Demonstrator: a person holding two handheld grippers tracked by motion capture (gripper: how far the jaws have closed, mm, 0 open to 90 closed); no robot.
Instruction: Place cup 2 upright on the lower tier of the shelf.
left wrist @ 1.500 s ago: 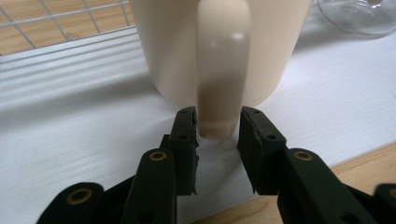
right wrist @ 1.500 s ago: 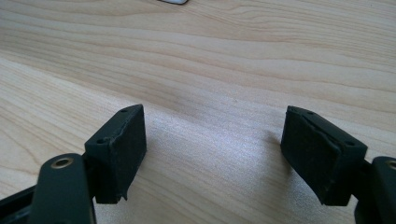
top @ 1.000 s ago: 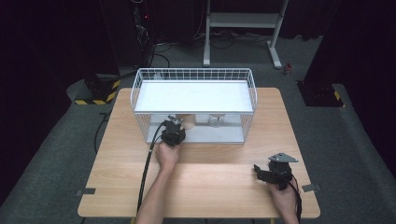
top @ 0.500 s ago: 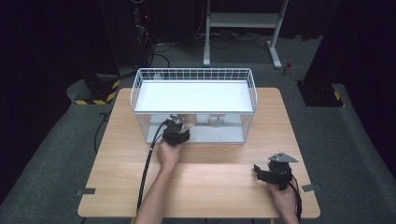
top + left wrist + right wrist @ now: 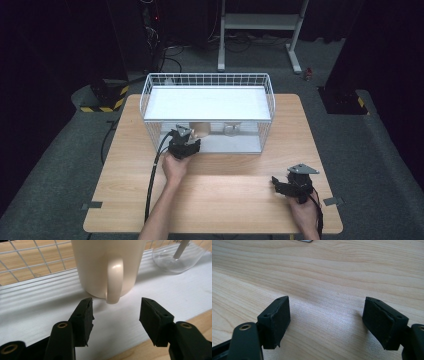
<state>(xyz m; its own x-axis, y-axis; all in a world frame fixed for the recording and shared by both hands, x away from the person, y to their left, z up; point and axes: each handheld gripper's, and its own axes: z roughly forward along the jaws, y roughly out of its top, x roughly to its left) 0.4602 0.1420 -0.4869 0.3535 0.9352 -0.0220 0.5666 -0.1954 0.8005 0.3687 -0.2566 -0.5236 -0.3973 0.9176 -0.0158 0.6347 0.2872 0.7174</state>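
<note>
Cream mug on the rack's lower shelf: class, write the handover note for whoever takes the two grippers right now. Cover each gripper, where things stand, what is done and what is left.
Left gripper: open, its jaws have just been opening; nothing between them. The cream mug stands upright just beyond the tips, handle toward the gripper, not touched.
Right gripper: open, empty, over bare table near the right front corner.
Things: mug on the white lower shelf of the wire rack; a clear glass stands to its right.
Done: the mug appears placed and let go.
Left: probably draw the left gripper back clear of the rack.
</note>
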